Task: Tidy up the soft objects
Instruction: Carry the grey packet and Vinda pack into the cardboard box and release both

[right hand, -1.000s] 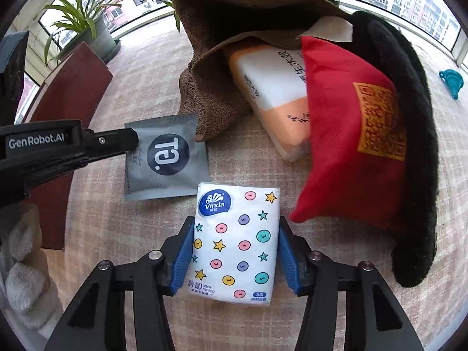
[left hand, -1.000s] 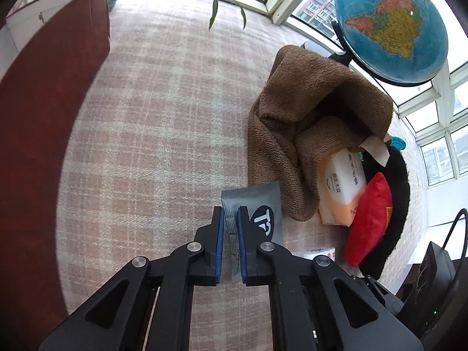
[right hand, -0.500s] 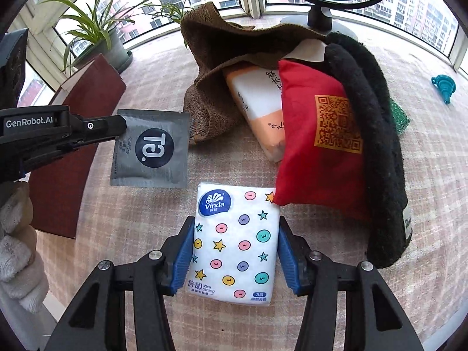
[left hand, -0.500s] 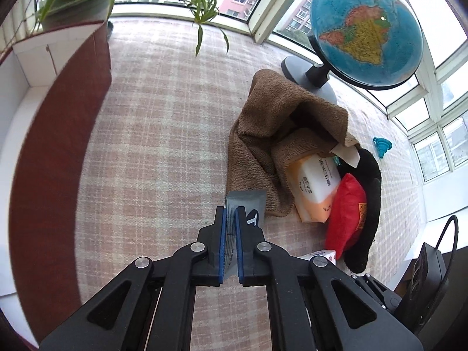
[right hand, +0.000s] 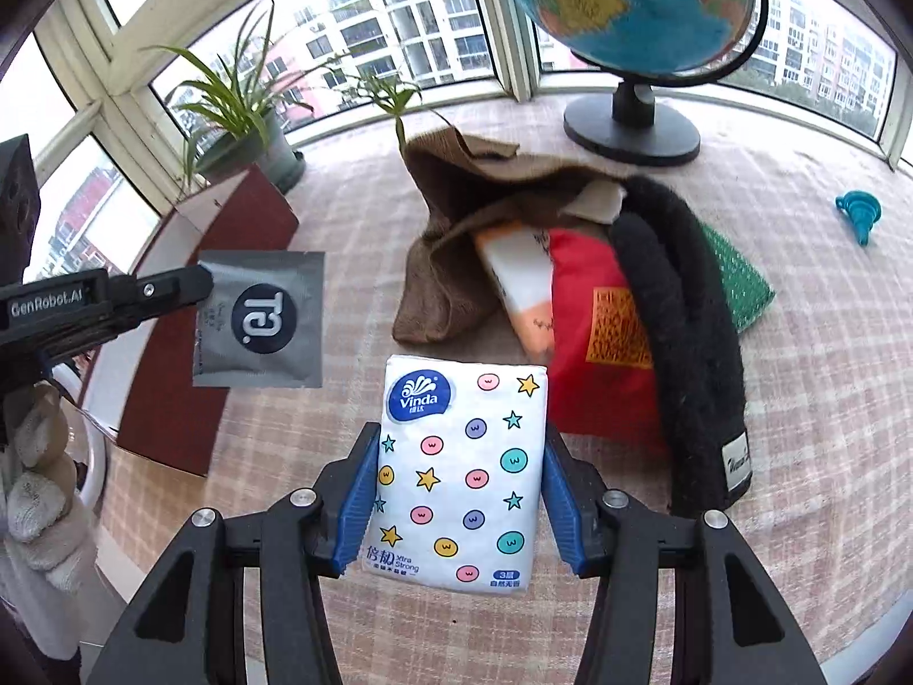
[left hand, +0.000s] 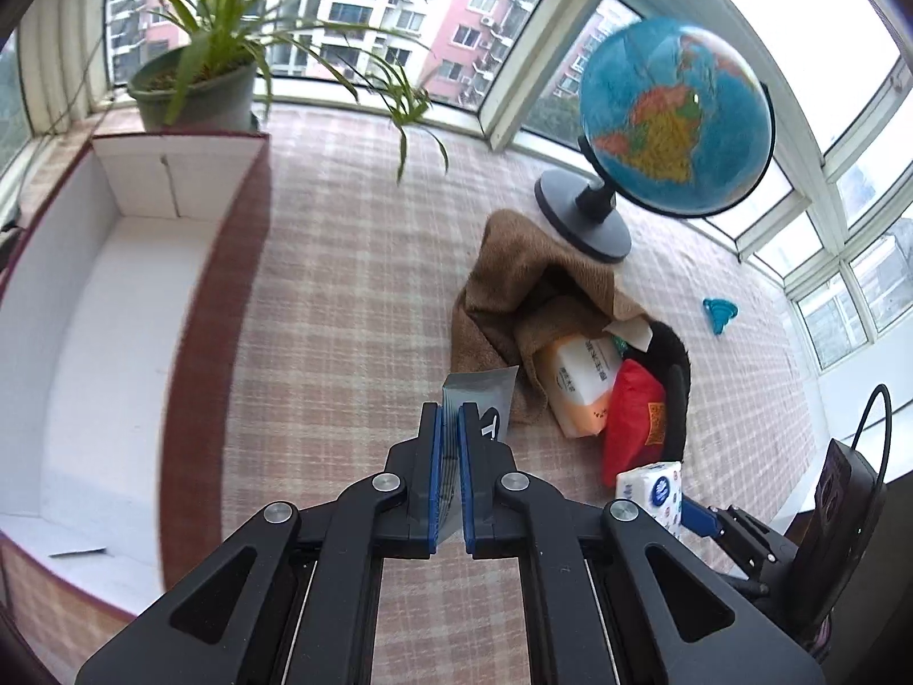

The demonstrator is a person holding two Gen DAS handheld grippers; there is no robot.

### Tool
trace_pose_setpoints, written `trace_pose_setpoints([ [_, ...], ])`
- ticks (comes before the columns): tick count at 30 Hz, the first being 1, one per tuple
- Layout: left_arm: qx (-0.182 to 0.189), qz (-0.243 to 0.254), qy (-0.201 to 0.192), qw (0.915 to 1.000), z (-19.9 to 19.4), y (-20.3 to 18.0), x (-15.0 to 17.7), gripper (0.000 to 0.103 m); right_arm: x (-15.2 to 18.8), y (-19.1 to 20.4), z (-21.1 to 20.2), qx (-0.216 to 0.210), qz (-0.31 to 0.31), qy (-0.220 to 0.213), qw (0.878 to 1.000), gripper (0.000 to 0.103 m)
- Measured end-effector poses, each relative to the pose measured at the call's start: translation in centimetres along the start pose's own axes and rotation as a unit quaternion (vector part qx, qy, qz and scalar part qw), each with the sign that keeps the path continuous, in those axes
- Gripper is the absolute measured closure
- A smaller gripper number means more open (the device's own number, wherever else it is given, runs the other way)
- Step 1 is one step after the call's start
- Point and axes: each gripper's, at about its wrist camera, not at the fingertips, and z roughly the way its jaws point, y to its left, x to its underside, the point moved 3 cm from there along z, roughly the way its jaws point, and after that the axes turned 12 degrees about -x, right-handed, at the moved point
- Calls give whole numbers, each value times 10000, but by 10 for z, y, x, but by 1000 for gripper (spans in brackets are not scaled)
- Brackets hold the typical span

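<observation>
Now, both hands: each carries one soft thing clear of the table, which suits a trip to one drop place.
Left tongs point(left hand: 451, 439): clamped flat on the near edge of the grey sachet point(right hand: 259, 319); a thin packet needs pads nearly together, so an edge pinch is the sensible hold.
Sachet position: hanging in the air off the left tongs, over the table between the box point(left hand: 114, 308) and the brown towel point(left hand: 530, 285); it touches neither.
Right tongs point(right hand: 459, 491): pressed on both long sides of the tissue pack point(right hand: 459, 474), jaws about half apart because the pack is that wide; the pack bulges a little between the pads.
Pack position: held above the plaid table point(left hand: 354, 262), just in front of the red pouch point(right hand: 599, 331), not resting on anything.
Box: open, white inside, dark red outside, at the left table edge beside the plant pot point(left hand: 194, 91); likely the bin for the soft things, though that is a guess.
Pile left: towel, an orange-and-white wipes pack point(right hand: 519, 279), red pouch, a black fleece piece point(right hand: 679, 337) and something green point(right hand: 736, 279) under it, all heaped and overlapping near the globe point(left hand: 673, 114).
Not soft: globe and a small teal funnel point(right hand: 859, 214), well apart from the pile; probably to be left alone.
Next call: swing both loads over the box's open top and let go low, since the sachet could flutter aside.
Risk: the towel drapes over the wipes pack, so pulling one may drag the other.
</observation>
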Motion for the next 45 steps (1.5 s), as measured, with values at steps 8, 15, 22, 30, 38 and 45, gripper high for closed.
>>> trace_pose_setpoints([
  [8, -184, -571, -546, 9967, -55, 53, -1, 99, -26, 38, -17, -333, -494, -183, 9981, 54],
  [15, -663, -1251, -888, 9859, -88, 122, 8, 99, -41, 91, -5, -632, -1014, -156, 9927, 54],
  [22, -1151, -1620, -880, 9761, -91, 178, 20, 99, -49, 155, 18, -997, -1562, -56, 9827, 54],
  [30, -1421, -1670, -755, 9727, -77, 204, 26, 99, -49, 221, 59, -1197, -1987, 97, 9727, 54],
  [38, -1569, -1523, -731, 9731, -67, 209, 20, 98, -51, 251, 104, -1155, -2012, 336, 9721, 54],
  [45, -1454, -1484, -689, 9758, -63, 214, 19, 93, -52, 260, 112, -1161, -2051, 301, 9714, 48],
])
